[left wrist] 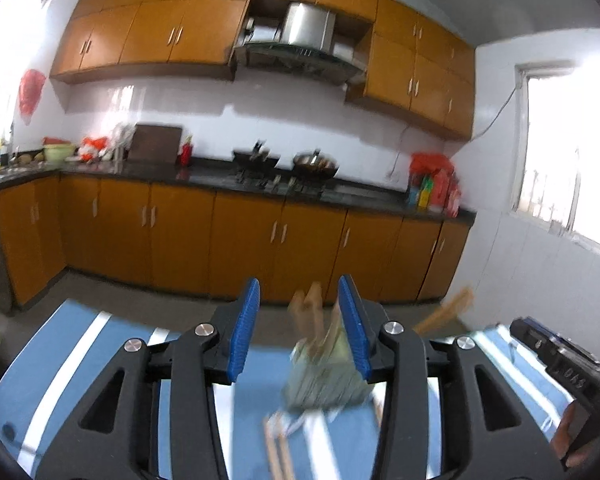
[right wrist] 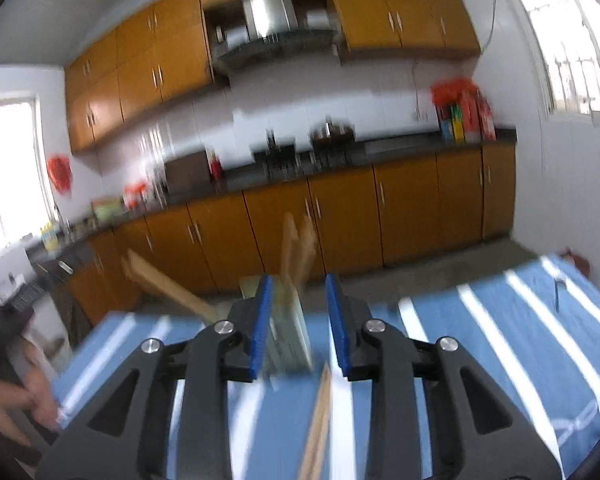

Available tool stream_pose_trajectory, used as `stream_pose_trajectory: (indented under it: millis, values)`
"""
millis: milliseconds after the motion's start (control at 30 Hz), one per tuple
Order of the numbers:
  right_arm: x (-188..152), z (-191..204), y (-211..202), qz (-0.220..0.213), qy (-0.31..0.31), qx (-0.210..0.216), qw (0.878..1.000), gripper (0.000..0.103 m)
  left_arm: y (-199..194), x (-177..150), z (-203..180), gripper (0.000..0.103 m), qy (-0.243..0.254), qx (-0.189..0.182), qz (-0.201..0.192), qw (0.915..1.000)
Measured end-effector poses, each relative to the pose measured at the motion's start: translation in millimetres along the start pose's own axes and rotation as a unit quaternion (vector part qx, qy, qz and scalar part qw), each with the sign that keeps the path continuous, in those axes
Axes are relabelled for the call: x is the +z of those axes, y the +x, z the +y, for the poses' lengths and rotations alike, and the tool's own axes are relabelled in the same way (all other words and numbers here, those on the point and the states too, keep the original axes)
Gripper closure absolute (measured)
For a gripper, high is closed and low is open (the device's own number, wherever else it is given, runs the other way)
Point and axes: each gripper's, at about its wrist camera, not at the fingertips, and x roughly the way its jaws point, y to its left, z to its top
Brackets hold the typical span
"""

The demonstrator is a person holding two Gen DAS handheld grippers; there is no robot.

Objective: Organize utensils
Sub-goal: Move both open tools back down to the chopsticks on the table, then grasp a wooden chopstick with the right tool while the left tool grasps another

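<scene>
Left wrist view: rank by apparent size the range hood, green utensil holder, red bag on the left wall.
1. range hood
2. green utensil holder, though it sits right at the camera and is blurred, so the top two are unsure
3. red bag

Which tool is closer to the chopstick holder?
About equal, too blurry to choose. The green holder sits by the left tool's right finger, and between the right tool's fingers. Neither grips it.
</scene>
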Motion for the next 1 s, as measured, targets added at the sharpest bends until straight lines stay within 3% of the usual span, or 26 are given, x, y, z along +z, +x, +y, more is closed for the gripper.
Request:
stream_pose_trajectory:
  millis: [100,167,300,567,667,900,1000]
  values:
    - [-49,-13,20,0.088,0.009,-0.001,0.996,0.075,-1,-31,14,0.060,0.004,0.019,0.055,0.9983]
    - [-89,-19,37,0.159,0.015,-0.001,0.987,0.078,3,-61,26,0.060,0.005,0.033,0.101,0.9944]
    - [-145,-19,53,0.233,0.024,0.005,0.972,0.085,9,-101,44,0.060,-0.013,0.043,0.168,0.9847]
    - [-165,-5,58,0.254,0.018,0.005,0.967,0.085,5,-140,40,0.060,-0.013,0.031,0.215,0.9760]
    - [-163,-3,60,0.250,0.001,-0.009,0.968,0.094,8,-144,34,0.060,-0.006,0.024,0.223,0.9744]
    - [-157,-27,61,0.237,0.023,-0.053,0.970,0.095,13,-161,18,0.060,0.006,0.004,0.246,0.9693]
    - [-157,-32,60,0.235,0.025,-0.053,0.970,0.095,18,-168,11,0.067,0.013,-0.003,0.260,0.9656]
